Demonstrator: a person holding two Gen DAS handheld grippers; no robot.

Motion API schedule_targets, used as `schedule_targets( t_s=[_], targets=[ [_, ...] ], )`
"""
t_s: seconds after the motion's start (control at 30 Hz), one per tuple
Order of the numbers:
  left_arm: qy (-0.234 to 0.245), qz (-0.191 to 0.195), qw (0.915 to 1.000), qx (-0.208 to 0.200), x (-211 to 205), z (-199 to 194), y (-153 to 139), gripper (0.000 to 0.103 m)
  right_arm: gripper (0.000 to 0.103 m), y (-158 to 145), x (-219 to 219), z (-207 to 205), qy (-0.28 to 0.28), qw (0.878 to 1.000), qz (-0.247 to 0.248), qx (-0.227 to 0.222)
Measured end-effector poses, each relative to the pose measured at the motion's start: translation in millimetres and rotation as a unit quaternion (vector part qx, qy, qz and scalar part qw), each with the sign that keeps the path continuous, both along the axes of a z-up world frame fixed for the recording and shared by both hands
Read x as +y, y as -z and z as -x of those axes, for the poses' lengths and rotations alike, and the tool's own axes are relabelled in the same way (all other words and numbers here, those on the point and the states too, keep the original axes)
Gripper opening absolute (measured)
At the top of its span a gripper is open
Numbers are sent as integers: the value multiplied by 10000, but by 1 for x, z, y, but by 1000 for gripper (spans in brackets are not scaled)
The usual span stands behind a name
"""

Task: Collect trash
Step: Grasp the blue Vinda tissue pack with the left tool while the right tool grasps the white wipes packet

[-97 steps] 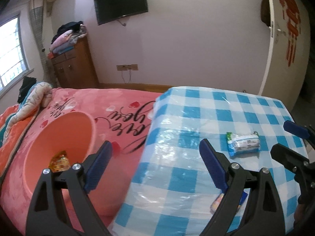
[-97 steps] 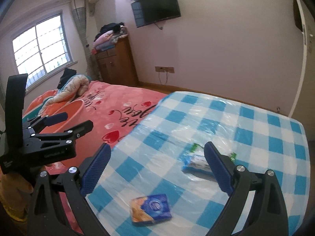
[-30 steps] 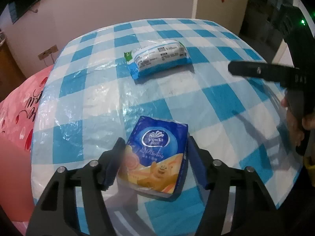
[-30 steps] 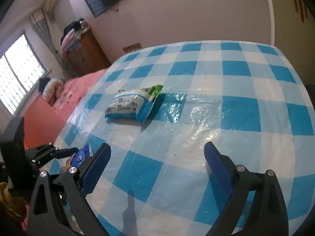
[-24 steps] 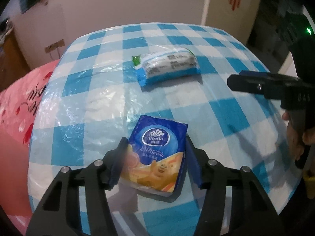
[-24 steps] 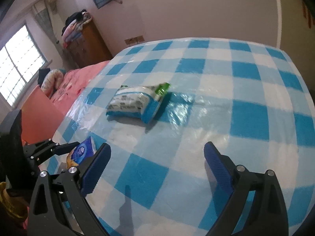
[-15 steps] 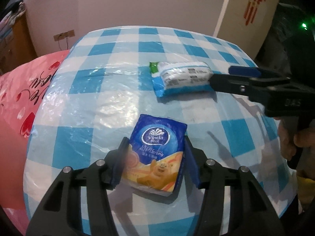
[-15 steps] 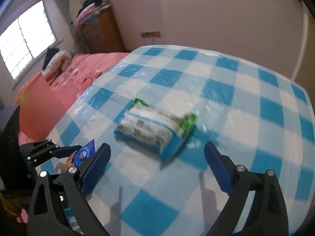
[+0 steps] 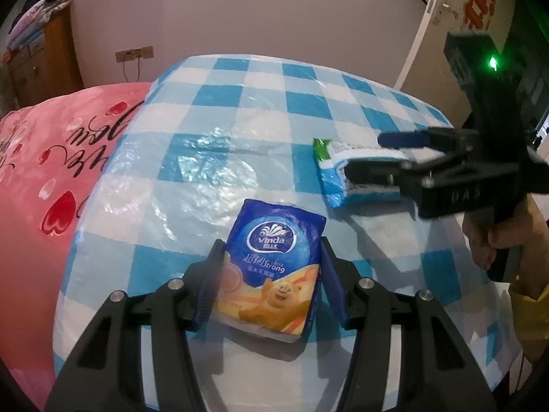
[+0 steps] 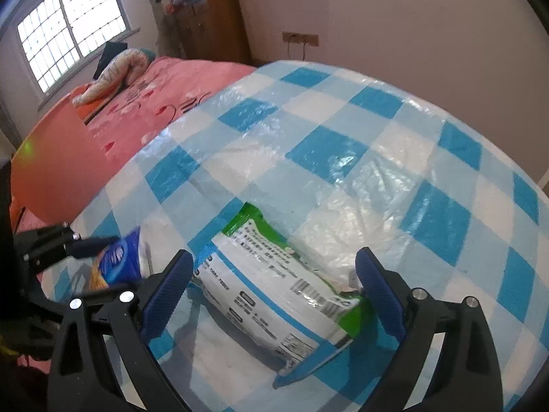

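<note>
Left fingers (image 9: pixel 269 276) clamp the tissue pack (image 9: pixel 272 267); right fingers (image 10: pixel 274 292) gape around the wipes packet (image 10: pixel 274 295), seemingly untouched.

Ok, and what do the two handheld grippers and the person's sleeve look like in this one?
Both are black plastic scissor-style frames with silver pivot bolts and ribbed blue pads. The left gripper shows this up close, as does the right gripper. From the left wrist view, the right gripper's body carries faint embossed letters, with a boxy black module lit by a green light. The sleeve is yellow.
</note>
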State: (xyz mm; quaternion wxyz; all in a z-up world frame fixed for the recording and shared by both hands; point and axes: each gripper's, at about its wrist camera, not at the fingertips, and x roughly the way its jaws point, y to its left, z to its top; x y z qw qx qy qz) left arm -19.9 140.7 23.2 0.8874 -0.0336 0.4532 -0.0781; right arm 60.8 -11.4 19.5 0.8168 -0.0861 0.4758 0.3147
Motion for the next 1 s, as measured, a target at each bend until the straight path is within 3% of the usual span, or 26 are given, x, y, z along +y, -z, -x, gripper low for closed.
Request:
schedule_targets(
  t_s=[0.33,0.57,0.77,0.9,1.0],
  targets=[
    [-133,19,9999,-69,8,-5,-2,55,96,3,0,35,-83,9995,101,300],
    [-119,-37,9999,-48,5,-5,-1,55,95,5,2,32,397,9991,126,9],
    [-157,-128,9997,-121,5,-3,-4,55,78,3,0,29,593,9979,158,-210],
    [-148,-180,9996,-181,4,0,-8,55,57,2,-6,29,731,9969,100,-259],
    [-149,-212,9994,-217,4,3,-11,55,51,1,-9,32,754,9967,36,-283]
  ],
)
